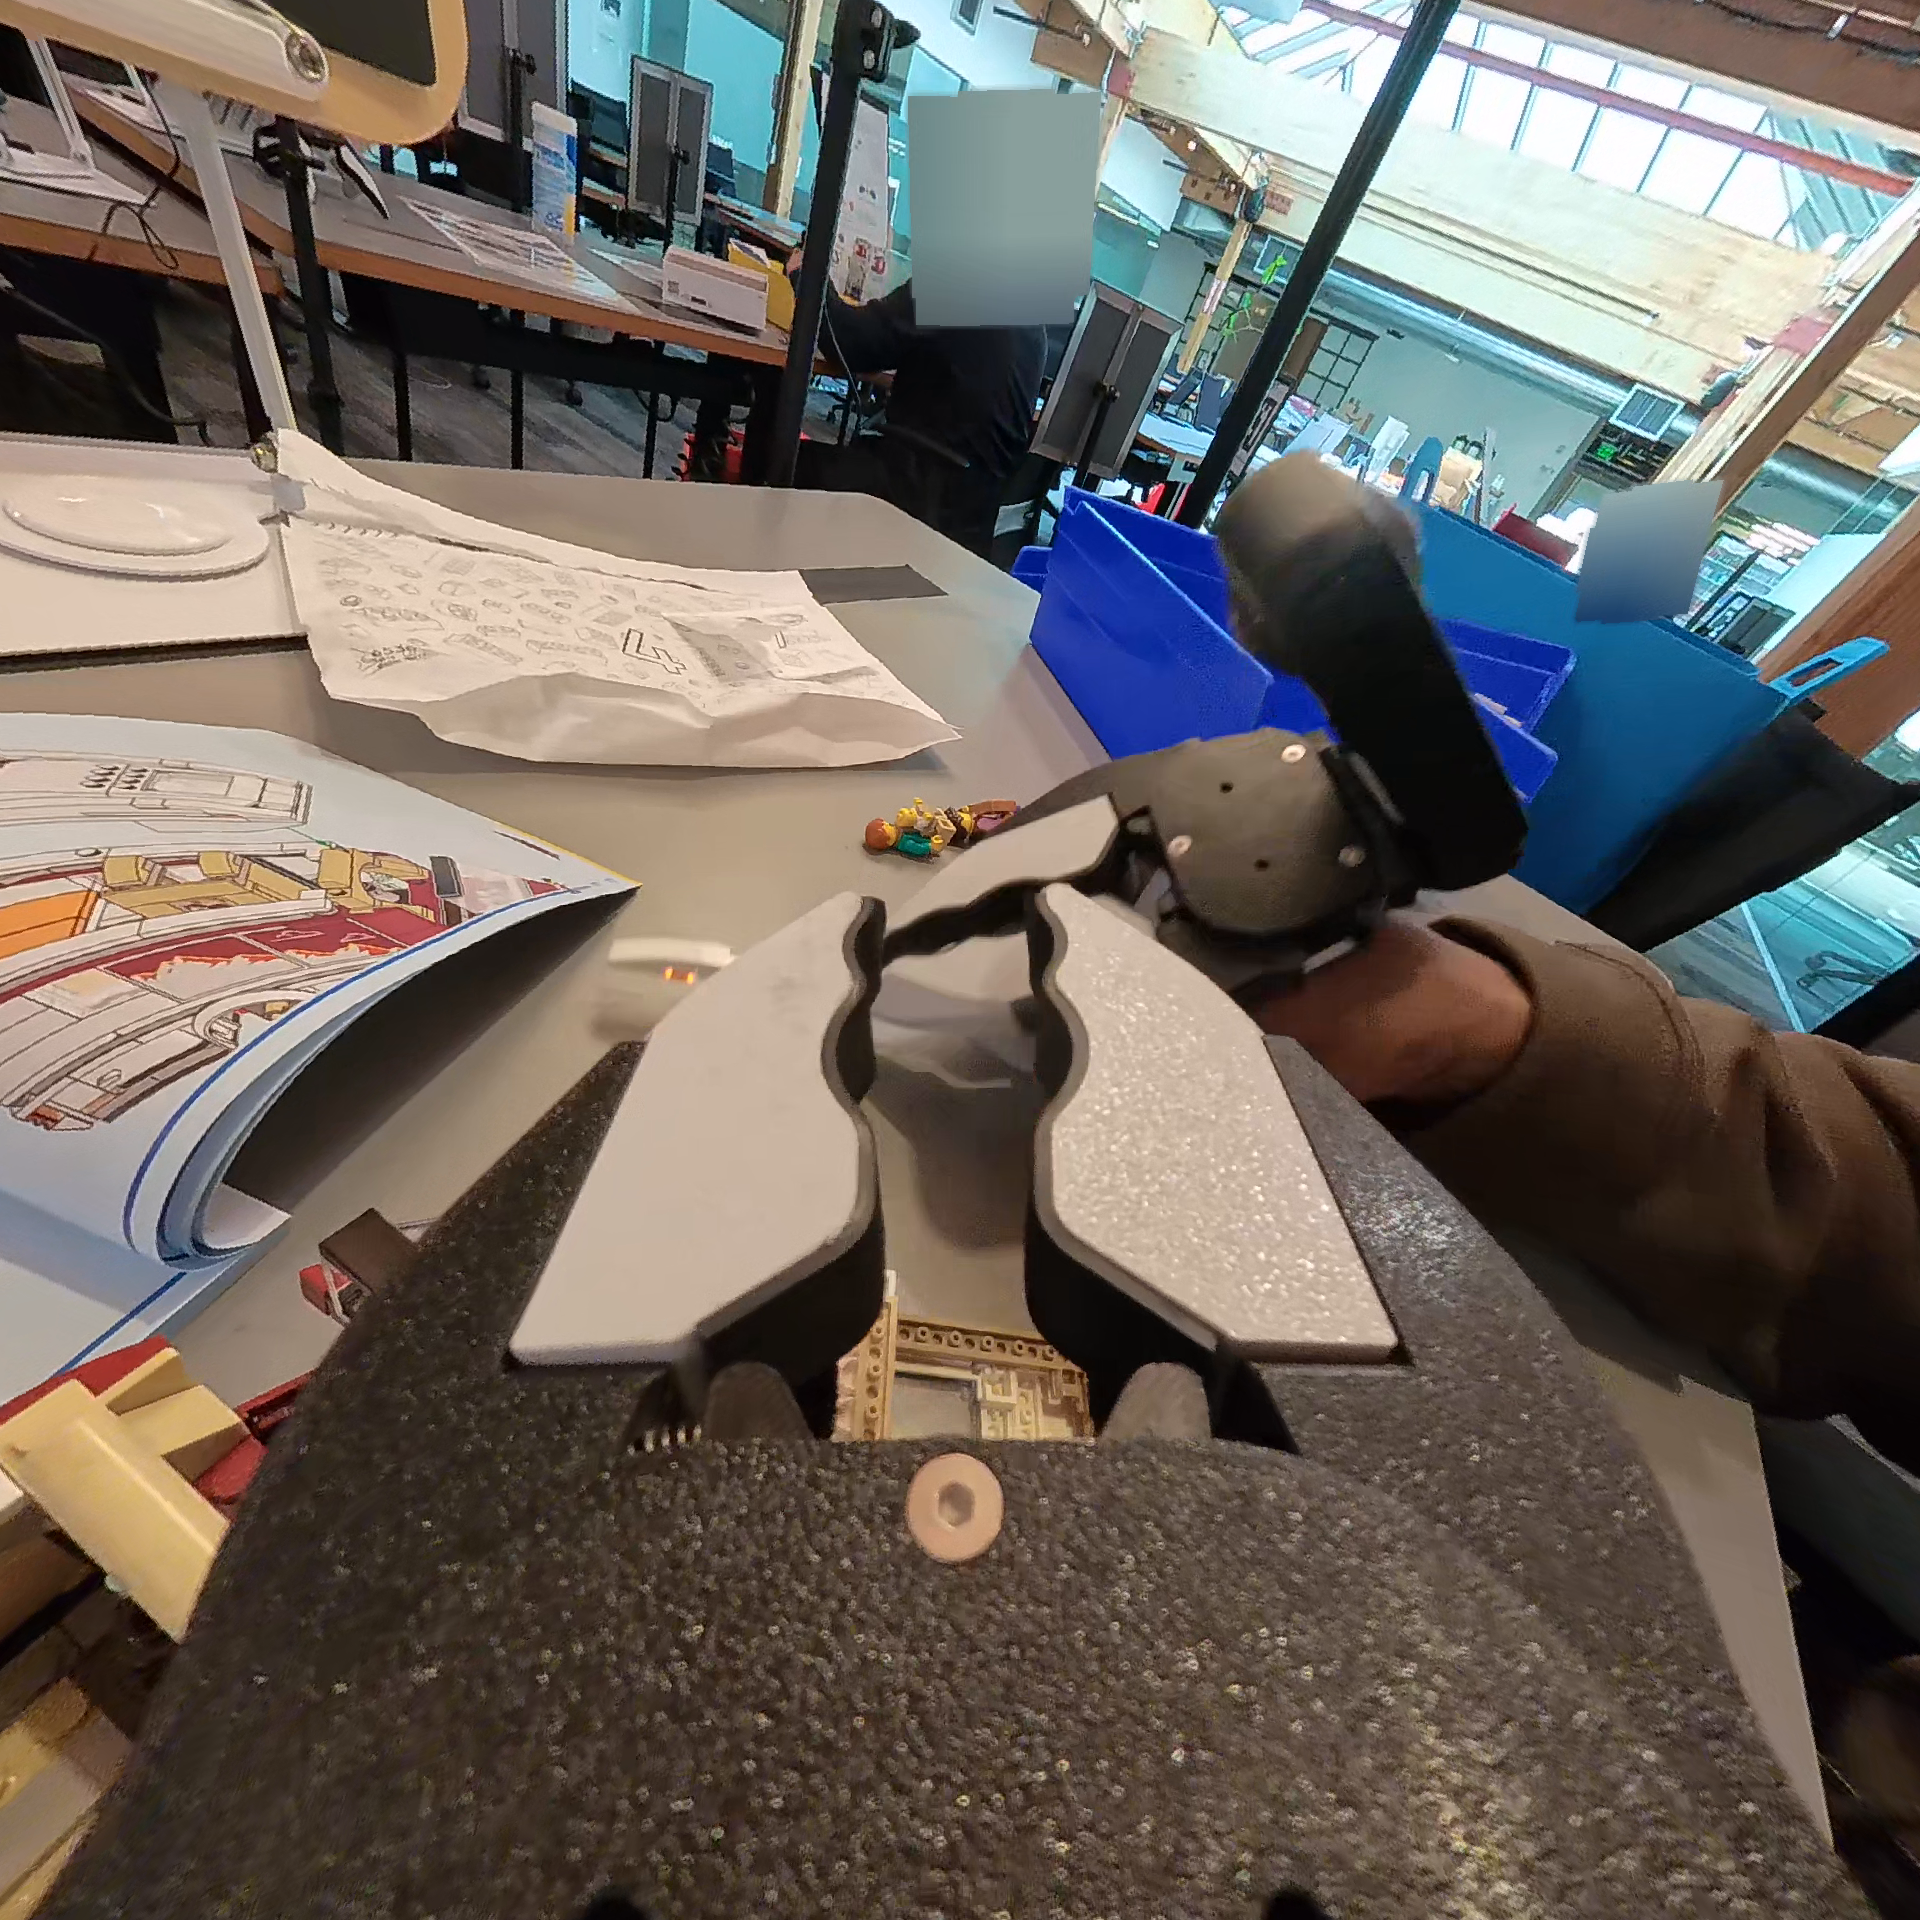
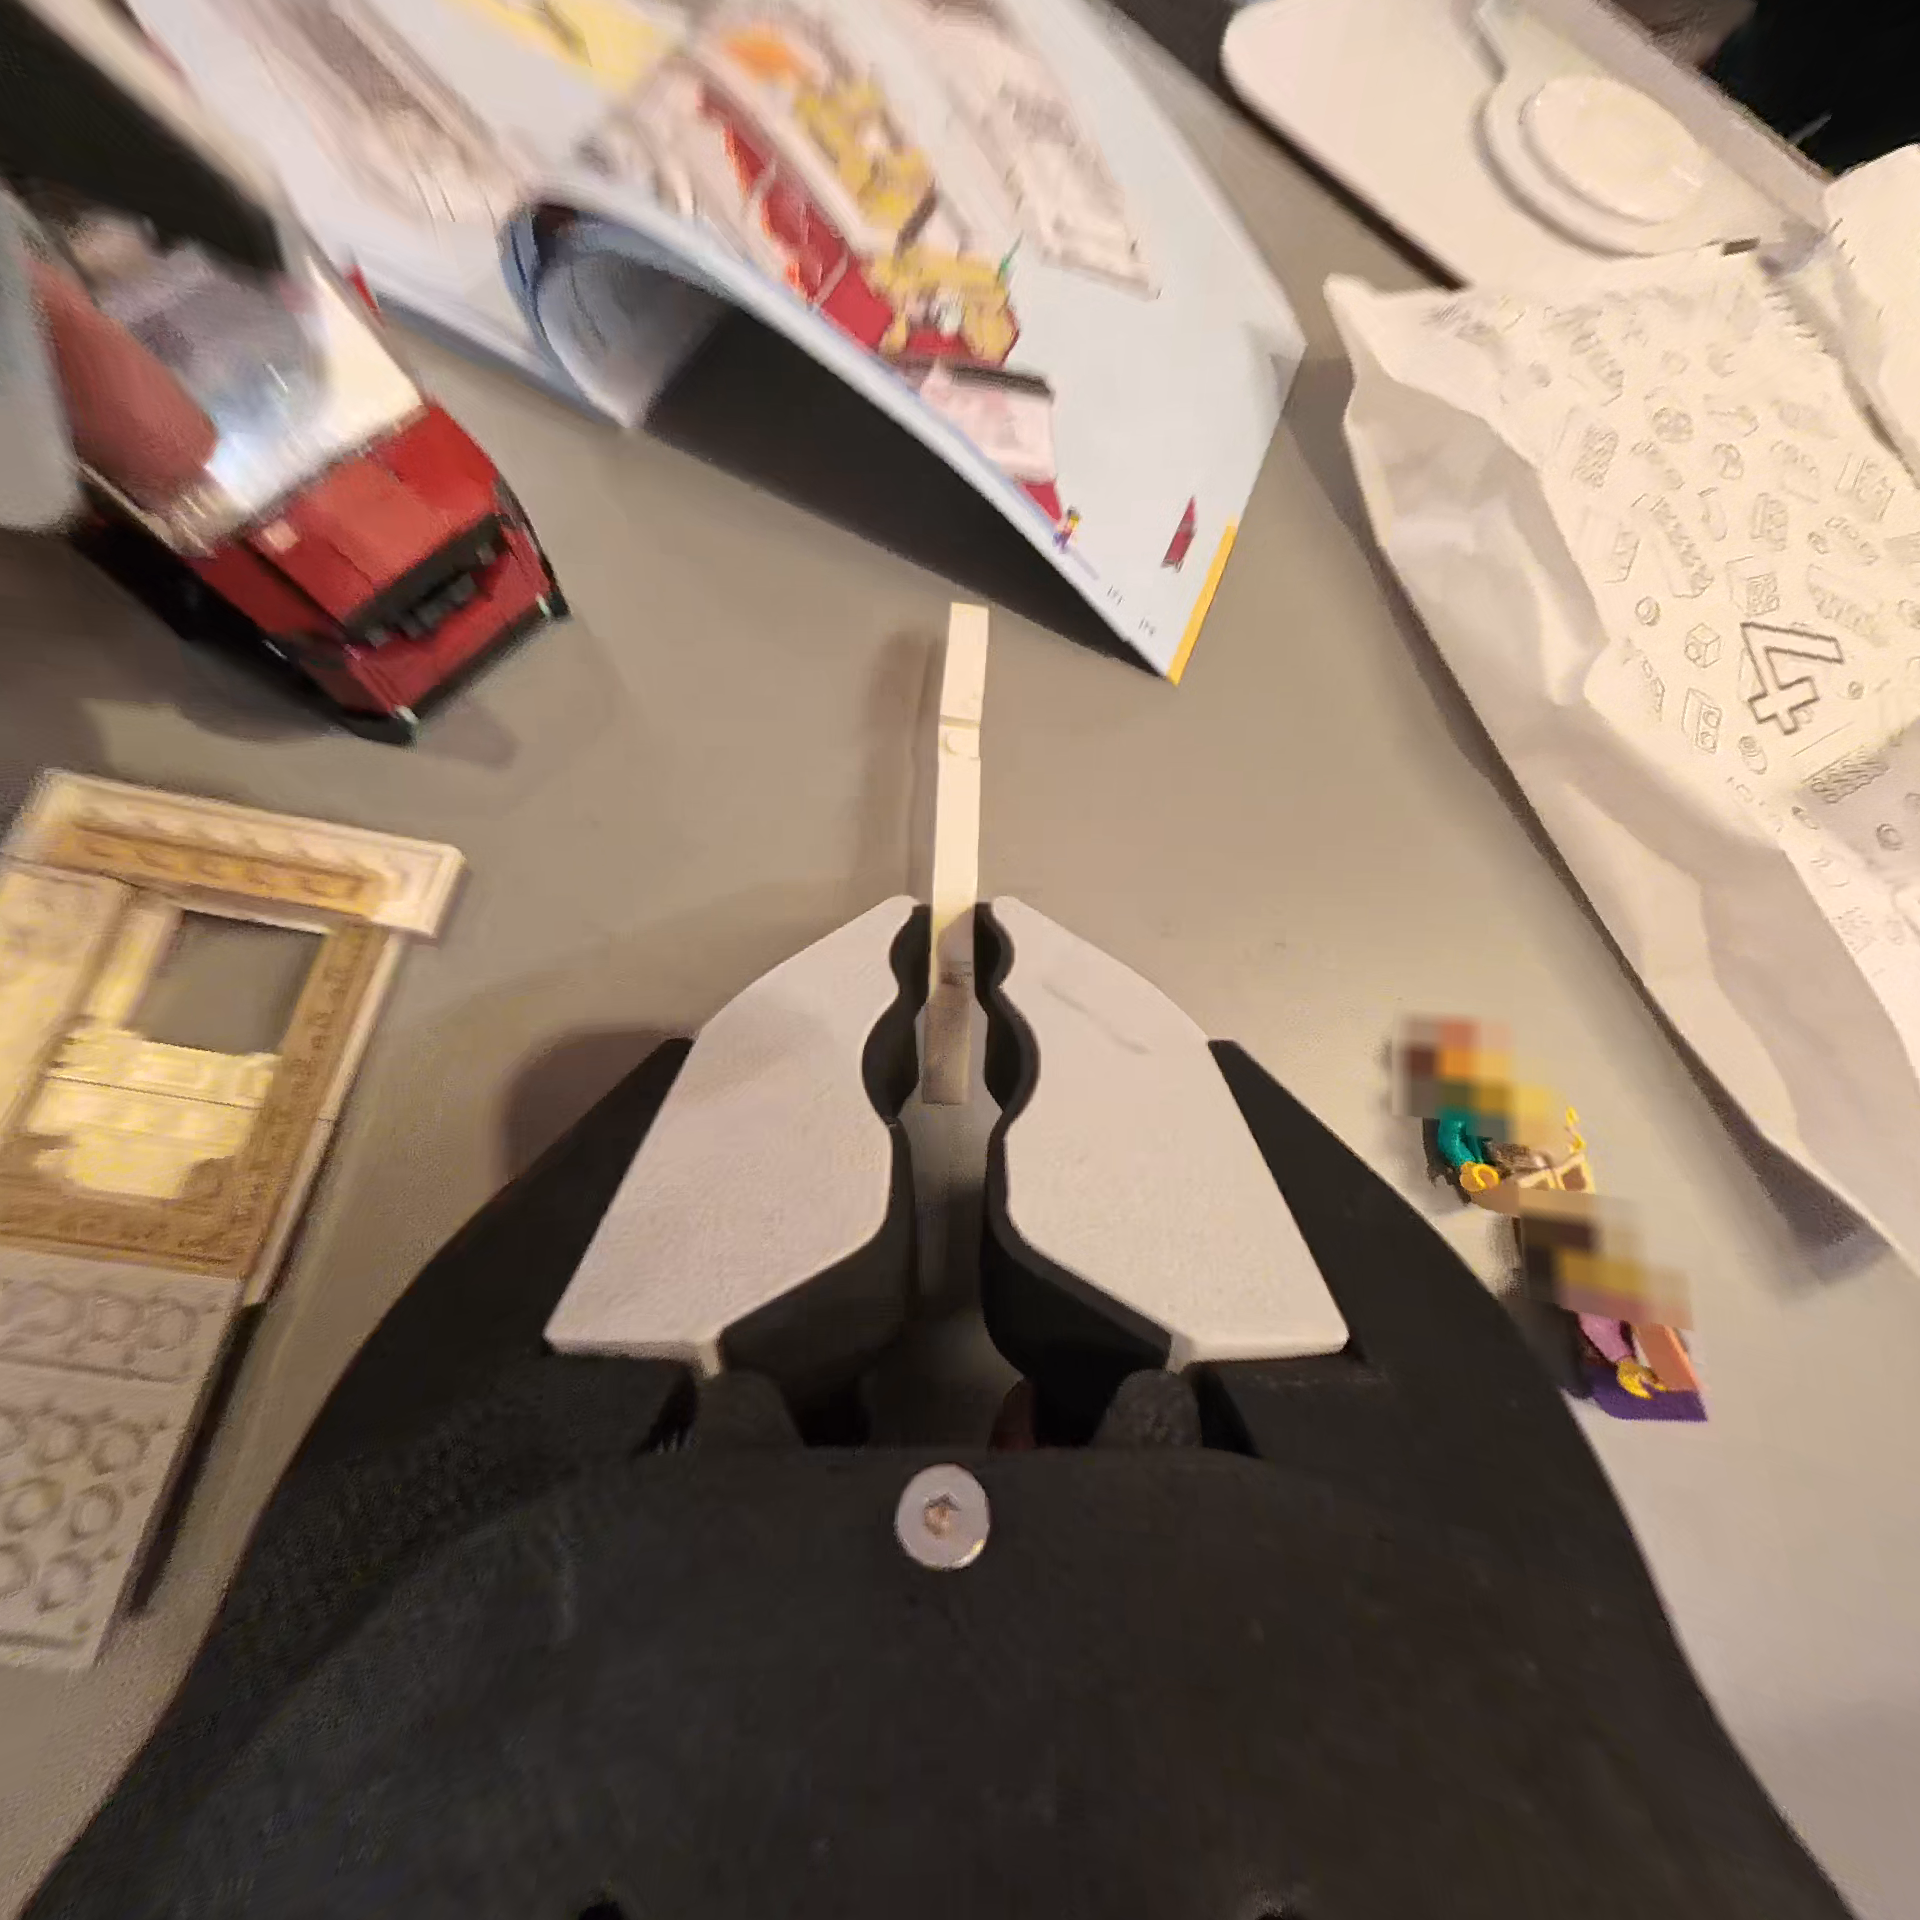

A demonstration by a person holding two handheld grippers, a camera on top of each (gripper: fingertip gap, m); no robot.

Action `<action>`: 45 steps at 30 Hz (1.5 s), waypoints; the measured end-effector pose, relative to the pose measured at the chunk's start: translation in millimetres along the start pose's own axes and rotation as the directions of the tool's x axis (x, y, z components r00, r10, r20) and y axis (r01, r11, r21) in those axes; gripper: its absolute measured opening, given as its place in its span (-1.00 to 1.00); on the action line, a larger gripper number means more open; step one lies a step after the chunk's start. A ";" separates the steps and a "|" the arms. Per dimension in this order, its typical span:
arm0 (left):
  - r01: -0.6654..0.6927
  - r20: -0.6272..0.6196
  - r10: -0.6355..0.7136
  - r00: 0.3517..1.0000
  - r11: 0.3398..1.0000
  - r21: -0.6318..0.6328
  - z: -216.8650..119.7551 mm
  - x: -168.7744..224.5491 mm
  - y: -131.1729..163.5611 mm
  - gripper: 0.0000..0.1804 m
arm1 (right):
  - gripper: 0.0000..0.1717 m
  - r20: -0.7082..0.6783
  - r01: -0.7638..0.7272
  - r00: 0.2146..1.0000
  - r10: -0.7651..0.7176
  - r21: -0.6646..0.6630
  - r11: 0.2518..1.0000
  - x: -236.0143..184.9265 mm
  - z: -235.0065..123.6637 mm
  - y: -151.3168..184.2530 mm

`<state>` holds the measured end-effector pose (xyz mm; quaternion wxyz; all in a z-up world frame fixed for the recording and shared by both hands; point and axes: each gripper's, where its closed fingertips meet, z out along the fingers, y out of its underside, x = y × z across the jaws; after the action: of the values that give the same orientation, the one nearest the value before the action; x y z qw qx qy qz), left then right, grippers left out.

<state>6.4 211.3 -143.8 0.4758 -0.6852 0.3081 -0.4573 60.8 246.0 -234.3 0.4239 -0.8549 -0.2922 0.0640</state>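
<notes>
The right gripper (image 2: pixel 953 914) pinches a long white brick strip (image 2: pixel 958 790) by its near end, both pads pressed against its sides, the strip pointing away over the grey surface (image 2: pixel 1195 883) toward the open booklet (image 2: pixel 831 260). In the left wrist view the same strip (image 1: pixel 665 951) shows blurred just past the left gripper's left finger, with the right gripper (image 1: pixel 914 935) reaching in from the right, held by a hand (image 1: pixel 1392 1008) in a brown sleeve. The left gripper (image 1: pixel 956 925) stands partly spread, its pads apart with nothing between them; the right gripper's finger crosses just beyond its tips. A tan brick frame (image 2: pixel 187 1018) lies left of the right gripper, a red brick vehicle (image 2: pixel 343 561) farther left and beyond, and toy figures (image 2: pixel 1527 1174) lie to its right. A printed white paper bag (image 2: pixel 1662 623) lies at far right, and blue bins (image 1: pixel 1195 623) stand at the surface's edge.
</notes>
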 end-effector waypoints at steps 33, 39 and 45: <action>-0.126 -0.074 0.117 0.990 0.983 -0.135 3.1 20.9 18.1 -0.89 | -0.72 0.609 -0.407 0.792 0.041 0.478 0.778 -53.7 -95.4 -81.2; -0.213 -0.116 0.194 0.974 0.958 -0.193 6.8 33.5 31.3 -0.89 | -0.67 0.638 -0.405 0.769 0.030 0.452 0.795 -62.5 -97.4 -81.5; -0.243 -0.128 0.219 0.967 0.948 -0.208 6.7 34.9 33.8 -0.89 | -0.89 0.654 -0.385 0.756 0.038 0.396 0.833 -70.4 -91.2 -75.2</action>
<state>26.7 171.8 -164.7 0.4300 -0.6685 0.4597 -0.3961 2.1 179.6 -129.0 0.5028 -0.6702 -0.2846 0.4658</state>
